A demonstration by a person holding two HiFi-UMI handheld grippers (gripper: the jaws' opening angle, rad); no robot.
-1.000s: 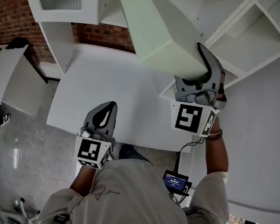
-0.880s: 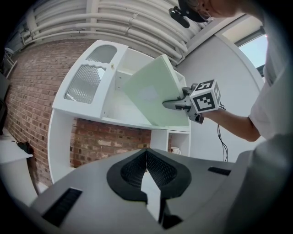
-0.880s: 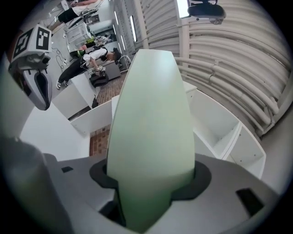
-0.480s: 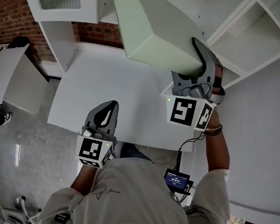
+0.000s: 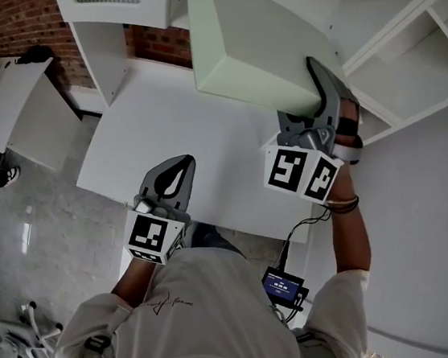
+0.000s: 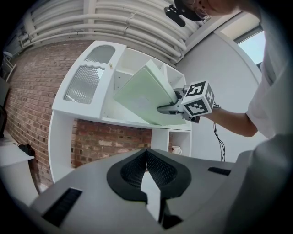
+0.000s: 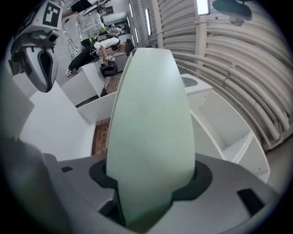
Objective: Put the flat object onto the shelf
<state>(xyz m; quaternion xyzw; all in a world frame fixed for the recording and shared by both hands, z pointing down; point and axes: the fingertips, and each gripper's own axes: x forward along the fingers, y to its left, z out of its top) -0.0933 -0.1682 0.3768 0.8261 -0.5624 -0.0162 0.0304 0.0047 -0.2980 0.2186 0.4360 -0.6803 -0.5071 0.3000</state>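
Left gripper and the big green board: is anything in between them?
Nothing stands between them. In the head view, only bare white tabletop shows between the left gripper and the green board.

The right tongs (image 5: 317, 79) hold a pale green slab (image 5: 248, 51) beside white shelving (image 5: 409, 55).

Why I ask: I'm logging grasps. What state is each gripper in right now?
Left gripper: shut, nothing between its jaws.
Right gripper: shut on the pale green flat panel.
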